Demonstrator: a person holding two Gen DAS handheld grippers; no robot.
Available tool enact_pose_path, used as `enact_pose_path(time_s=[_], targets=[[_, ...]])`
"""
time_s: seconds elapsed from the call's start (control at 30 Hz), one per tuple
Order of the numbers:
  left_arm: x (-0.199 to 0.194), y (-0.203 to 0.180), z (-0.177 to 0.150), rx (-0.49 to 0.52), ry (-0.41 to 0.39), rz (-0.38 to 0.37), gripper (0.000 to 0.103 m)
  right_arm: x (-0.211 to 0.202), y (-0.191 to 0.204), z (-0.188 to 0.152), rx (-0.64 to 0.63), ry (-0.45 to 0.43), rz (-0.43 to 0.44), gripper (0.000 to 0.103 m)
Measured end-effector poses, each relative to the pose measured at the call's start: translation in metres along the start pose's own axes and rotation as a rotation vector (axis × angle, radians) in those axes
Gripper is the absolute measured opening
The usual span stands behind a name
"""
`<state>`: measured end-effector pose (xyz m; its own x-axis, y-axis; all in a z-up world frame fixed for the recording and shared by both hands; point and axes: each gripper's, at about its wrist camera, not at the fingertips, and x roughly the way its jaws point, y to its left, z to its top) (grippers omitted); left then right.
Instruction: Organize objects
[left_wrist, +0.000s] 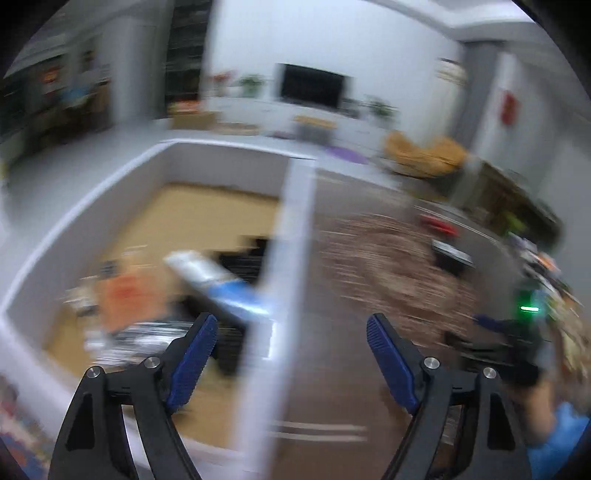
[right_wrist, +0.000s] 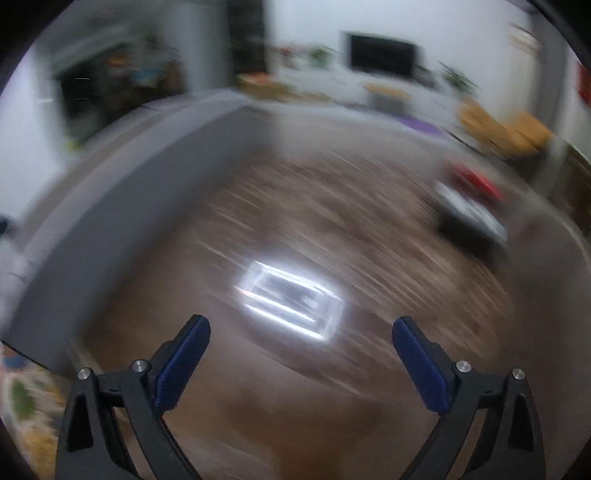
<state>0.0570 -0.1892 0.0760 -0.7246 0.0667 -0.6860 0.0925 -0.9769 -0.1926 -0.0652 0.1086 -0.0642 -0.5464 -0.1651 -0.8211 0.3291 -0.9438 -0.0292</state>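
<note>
Both claws gape empty; right gripper (right_wrist: 301, 328) should square on clear box (right_wrist: 291, 300) at 12 o'clock, then pinch its long sides.

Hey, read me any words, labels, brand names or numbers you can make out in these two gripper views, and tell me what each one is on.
None can be read.
Orange packet in the white box: print blurred.
Silver-and-blue tube: print blurred.
Clear plastic case on the wooden table: only glare.
</note>
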Motion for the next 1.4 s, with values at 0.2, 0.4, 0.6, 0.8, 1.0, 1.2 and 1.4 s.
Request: enact_pose_path(time_s=[0.2,0.4,0.6,0.8,1.0,1.2,1.4], targets=[[0.054,-0.114,-0.042,0.168,0.130,-0.160,0.102,-0.007,-0.121,-0.051,0.171,0.030,-0.150,0.101],[0.150,-0.168,-0.083,0.285,0.305,-0.089,0.103,-0.007,-0.157,-0.058,0.216,0.003,-0.131,0.103],[0.172,-0.195,-0.078,0.431,0.221,-0.113,0.103,-0.016,-0.155,-0.054,0.167,-0.008,-0.098,0.103],[0.216,-0.224,-0.019,0.719,0.271,-0.271,0.103,-0.015,-0.156,-0.053,0.168,-0.008,-0.098,0.103],[0.281,-0.270,0.074,0.889,0.292,-0.316,0.103,-0.015,-0.156,-0.052,0.168,-0.008,-0.098,0.103],[0.325,-0.314,0.112,0.978,0.325,-0.436,0.103,-0.015,-0.156,-0.053,0.168,-0.008,-0.098,0.103],[0.369,-0.341,0.105,0.989,0.375,-0.480,0.100,-0.015,-0.156,-0.053,0.168,-0.008,-0.098,0.103]])
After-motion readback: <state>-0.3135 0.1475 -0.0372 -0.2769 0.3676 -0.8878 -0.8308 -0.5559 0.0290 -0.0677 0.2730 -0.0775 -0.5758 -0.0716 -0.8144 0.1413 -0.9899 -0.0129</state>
